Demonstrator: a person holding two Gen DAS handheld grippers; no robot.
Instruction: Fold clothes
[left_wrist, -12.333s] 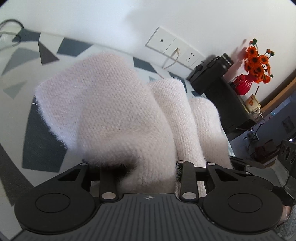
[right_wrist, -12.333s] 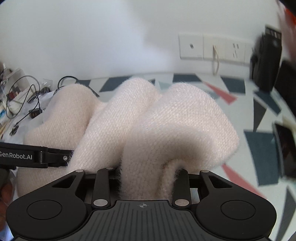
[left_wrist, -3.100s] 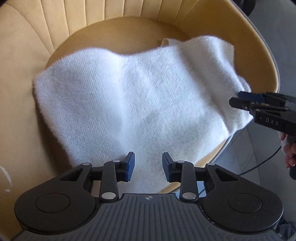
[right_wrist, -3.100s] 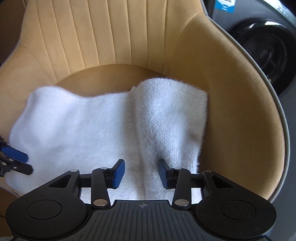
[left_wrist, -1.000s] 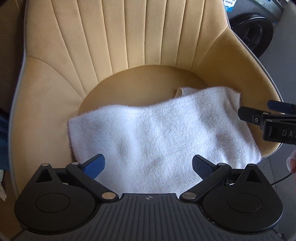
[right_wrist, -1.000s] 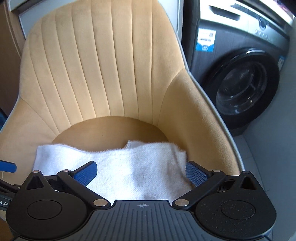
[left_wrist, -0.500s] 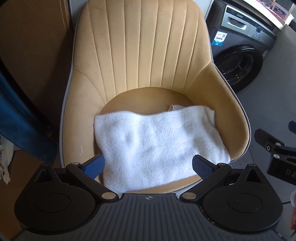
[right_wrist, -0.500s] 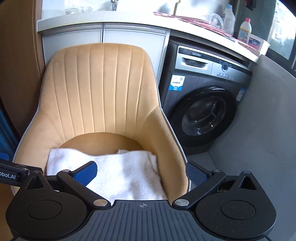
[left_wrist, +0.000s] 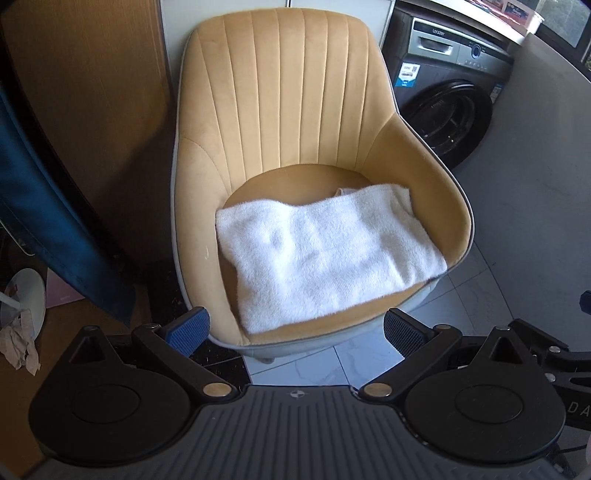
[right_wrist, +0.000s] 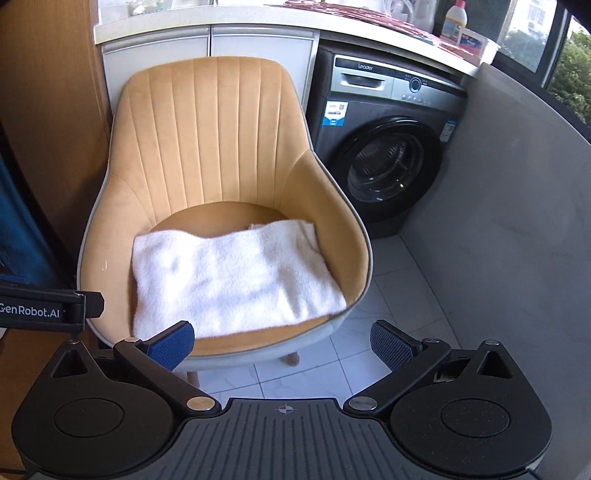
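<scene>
We see a folded white fuzzy sweater (left_wrist: 325, 254) lying flat on the round seat of a mustard-yellow velvet armchair (left_wrist: 284, 96), its front edge reaching the seat's front rim and a small piece of cloth peeking out at the back edge. Our left gripper (left_wrist: 295, 328) sits back from the chair with its jaws spread wide and nothing between them, the blue ribbed pads (left_wrist: 186, 328) well clear of the sweater. Our right gripper (right_wrist: 282, 341) is likewise spread wide and empty, apart from the garment. In the right wrist view the side of the other tool shows at the left edge, and we read "GenRobot.AI" on it (right_wrist: 40, 308); in the left wrist view, letters that look like "DA" show at the right edge on the neighbouring tool, the rest cut off. To the right of the chair stands a dark grey front-loading washing machine (right_wrist: 388, 147), and we read "Leader" on its upper panel; a blue and white sticker with a square code sits on its front, its small print too fine to read. On the pale countertop (right_wrist: 258, 18) above, a bottle (right_wrist: 452, 18) with a yellow label stands near a window, the label's writing illegible. A blue cloth (left_wrist: 44, 221) hangs to the left of the chair, and the floor is pale tile (right_wrist: 388, 273)
</scene>
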